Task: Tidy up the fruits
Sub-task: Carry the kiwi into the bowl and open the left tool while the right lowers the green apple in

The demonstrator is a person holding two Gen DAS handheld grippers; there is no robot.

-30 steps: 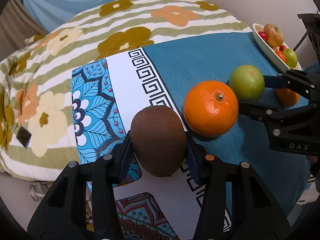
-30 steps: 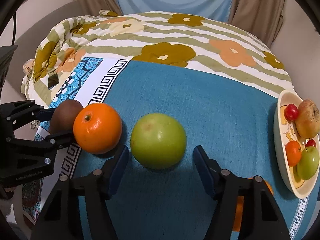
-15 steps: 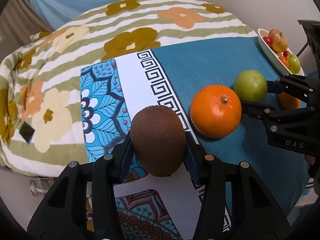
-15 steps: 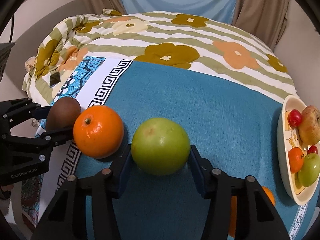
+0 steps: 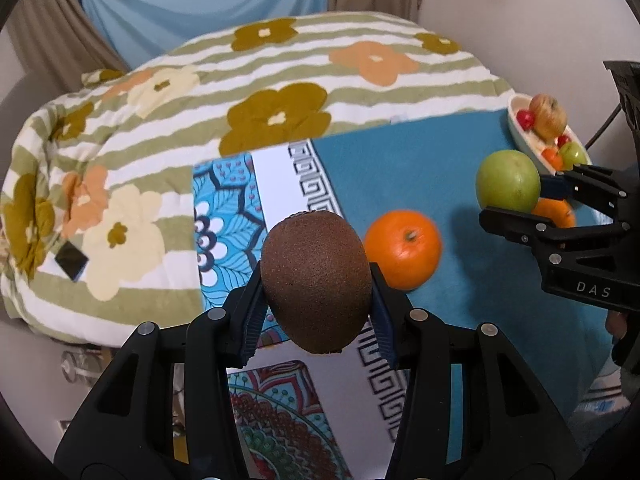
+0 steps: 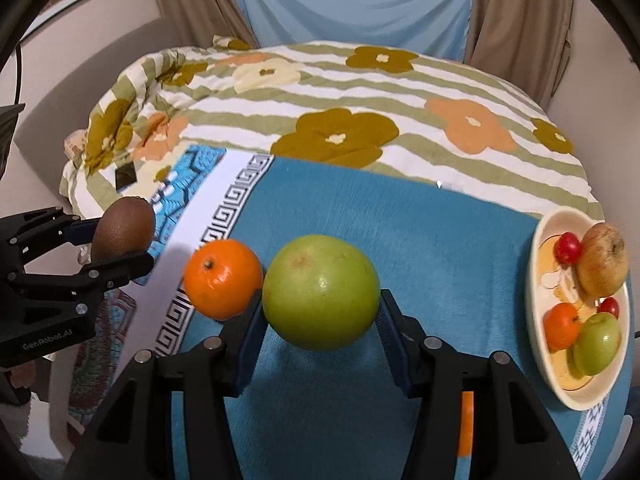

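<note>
Closest in, the left tongs (image 5: 316, 320) are clenched on a kiwi (image 5: 316, 280), brown, fuzzy and egg-shaped, held clear above the patterned near-left edge of the bed (image 5: 280, 92). Likewise the right tongs (image 6: 320, 332) grip one large green apple (image 6: 321, 291), smooth and round with a faint russet patch on top, lifted over the teal cloth (image 6: 400, 232). Just beyond both, a single bright orange (image 6: 222, 278) with a dark stem dimple rests on that cloth near the key-pattern border. A second orange (image 5: 554, 213) peeks out behind the right tongs. Farther off, at the cloth's right edge, one cream oval dish (image 6: 538, 320) carries six fruits: a russet apple, two red cherries or small tomatoes, a small orange fruit and a small green apple.
</note>
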